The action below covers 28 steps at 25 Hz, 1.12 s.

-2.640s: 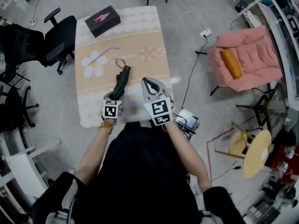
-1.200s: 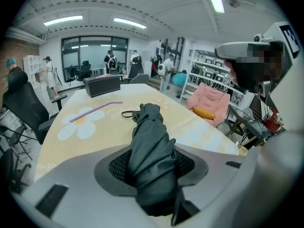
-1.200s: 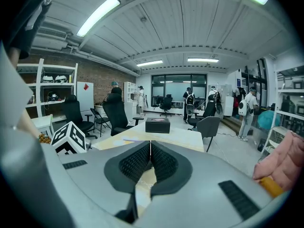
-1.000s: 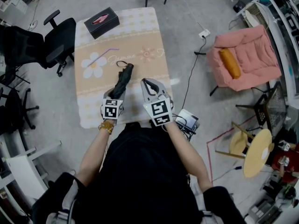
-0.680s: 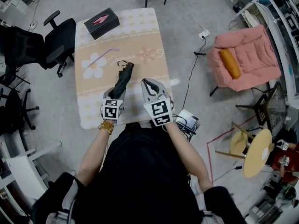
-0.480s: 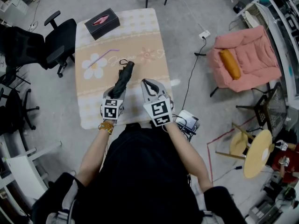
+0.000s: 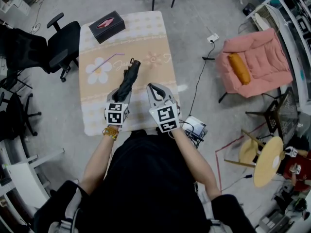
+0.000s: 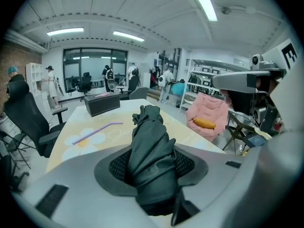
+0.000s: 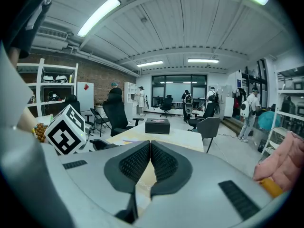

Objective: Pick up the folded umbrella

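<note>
At the far left a black office chair (image 7: 63, 40) is standing beside the tabletop (image 7: 155, 38). A black tissue box (image 7: 107, 26) is sitting at the tabletop's far corner, and a purple straw (image 7: 109, 59) is lying on the flower print nearer in. Next comes the left hand-held gripper (image 7: 118, 95). Its jaws are clamping the near end of the folded umbrella (image 7: 127, 79) and standing partly apart, because the bundled fabric is filling the gap. Compared with a couple of seconds ago, the umbrella's far end is pointing further up the cloth and appears to be rising clear of it. The left gripper view is showing the tip tilted up above the tabletop. That suggests the pick-up is essentially achieved, with only a clean lift remaining. To the right, the right hand-held gripper (image 7: 155, 88) is hovering idle, its jaws pressed together on nothing. Far right, a pink armchair (image 7: 255, 59) is sitting on the floor.
</note>
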Motion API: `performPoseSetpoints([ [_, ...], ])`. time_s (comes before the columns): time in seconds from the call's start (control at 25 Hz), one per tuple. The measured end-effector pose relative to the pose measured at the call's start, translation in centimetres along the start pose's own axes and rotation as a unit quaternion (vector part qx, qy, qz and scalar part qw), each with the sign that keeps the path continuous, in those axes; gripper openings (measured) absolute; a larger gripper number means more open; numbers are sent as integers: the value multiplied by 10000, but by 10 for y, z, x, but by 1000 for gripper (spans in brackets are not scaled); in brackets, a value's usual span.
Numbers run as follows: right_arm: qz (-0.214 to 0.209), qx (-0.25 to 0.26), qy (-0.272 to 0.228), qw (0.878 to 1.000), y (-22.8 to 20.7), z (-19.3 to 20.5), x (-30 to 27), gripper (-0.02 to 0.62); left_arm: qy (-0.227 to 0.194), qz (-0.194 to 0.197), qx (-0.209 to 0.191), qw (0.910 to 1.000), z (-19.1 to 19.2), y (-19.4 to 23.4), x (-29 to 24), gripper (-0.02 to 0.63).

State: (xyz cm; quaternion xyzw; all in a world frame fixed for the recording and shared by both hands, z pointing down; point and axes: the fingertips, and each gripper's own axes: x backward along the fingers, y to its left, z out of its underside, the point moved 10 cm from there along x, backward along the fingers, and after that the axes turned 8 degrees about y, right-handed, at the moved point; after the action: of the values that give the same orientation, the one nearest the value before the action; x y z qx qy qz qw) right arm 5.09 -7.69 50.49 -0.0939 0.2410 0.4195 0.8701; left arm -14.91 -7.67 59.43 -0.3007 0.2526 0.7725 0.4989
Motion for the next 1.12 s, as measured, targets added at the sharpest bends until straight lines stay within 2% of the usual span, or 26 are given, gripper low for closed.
performPoseSetpoints([
  [0.56, 37, -7, -40, 10000, -1, -1, 1, 17, -229, -13, -55, 9997, -23, -3, 6, 196],
  [1.12, 34, -63, -75, 9999, -3, 0, 1, 15, -718, 34, -192, 9972, -61, -9, 25, 196],
])
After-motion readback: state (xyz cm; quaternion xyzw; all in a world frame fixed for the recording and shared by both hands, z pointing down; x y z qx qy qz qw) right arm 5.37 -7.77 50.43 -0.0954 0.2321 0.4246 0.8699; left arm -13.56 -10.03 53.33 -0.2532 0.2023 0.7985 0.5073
